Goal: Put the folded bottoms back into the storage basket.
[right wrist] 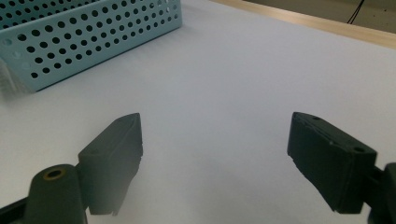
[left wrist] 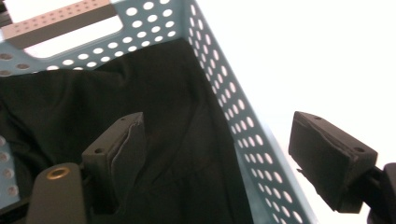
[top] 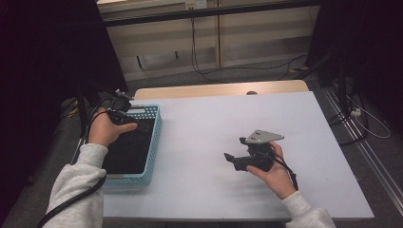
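Observation:
A light blue perforated basket [top: 157, 135] stands at the left edge of the white table [top: 209, 118], with a black cloth [top: 130, 147] lying in it. My left gripper [top: 134, 126] hovers over the basket's far half, open and holding nothing. In the left gripper view, one jaw hangs above the black cloth [left wrist: 154, 79] and the other outside the basket wall [left wrist: 236, 119]; the left gripper [left wrist: 217, 123] straddles that wall. My right gripper [top: 229, 157] is held low over the table right of centre, pointing left. In the right gripper view the right gripper [right wrist: 215, 123] is open over bare table [right wrist: 224, 74], with the basket [right wrist: 93, 37] farther off.
A wooden strip [top: 214, 89] runs along the table's far edge. Cables [top: 247, 67] lie on the floor behind it and more lie to the right [top: 366, 118]. Dark stands and drapes flank both sides. A black cable trails from each gripper past the sleeves.

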`<state>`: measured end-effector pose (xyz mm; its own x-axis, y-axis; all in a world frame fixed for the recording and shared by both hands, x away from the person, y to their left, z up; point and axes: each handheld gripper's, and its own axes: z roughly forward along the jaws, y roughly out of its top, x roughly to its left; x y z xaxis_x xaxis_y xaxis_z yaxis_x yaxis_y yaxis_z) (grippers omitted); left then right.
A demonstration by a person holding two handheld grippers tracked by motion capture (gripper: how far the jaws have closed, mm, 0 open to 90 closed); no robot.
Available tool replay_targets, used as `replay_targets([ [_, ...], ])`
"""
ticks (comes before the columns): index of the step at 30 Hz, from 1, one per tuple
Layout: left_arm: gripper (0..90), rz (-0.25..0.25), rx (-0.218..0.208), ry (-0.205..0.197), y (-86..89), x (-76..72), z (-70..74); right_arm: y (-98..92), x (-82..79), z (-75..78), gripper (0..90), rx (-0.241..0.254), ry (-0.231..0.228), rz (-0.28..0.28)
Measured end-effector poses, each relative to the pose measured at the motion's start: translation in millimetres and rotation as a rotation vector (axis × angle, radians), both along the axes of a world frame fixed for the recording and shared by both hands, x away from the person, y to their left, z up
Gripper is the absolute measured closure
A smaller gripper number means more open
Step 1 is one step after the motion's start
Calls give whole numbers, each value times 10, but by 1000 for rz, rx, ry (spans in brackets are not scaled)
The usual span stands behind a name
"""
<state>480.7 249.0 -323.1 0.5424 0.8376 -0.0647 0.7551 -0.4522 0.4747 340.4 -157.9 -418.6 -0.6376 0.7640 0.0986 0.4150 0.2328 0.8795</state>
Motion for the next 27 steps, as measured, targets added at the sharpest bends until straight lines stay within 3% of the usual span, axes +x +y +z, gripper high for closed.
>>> replay_targets([
  [14, 181, -51, -23, -5, -170, -83, -39, -90, -49, -36, 173, -3, 8, -20],
  [27, 172, -123, -46, -24, -464, -211, -78, -232, -98, -38, 172, -2, 5, -44],
])
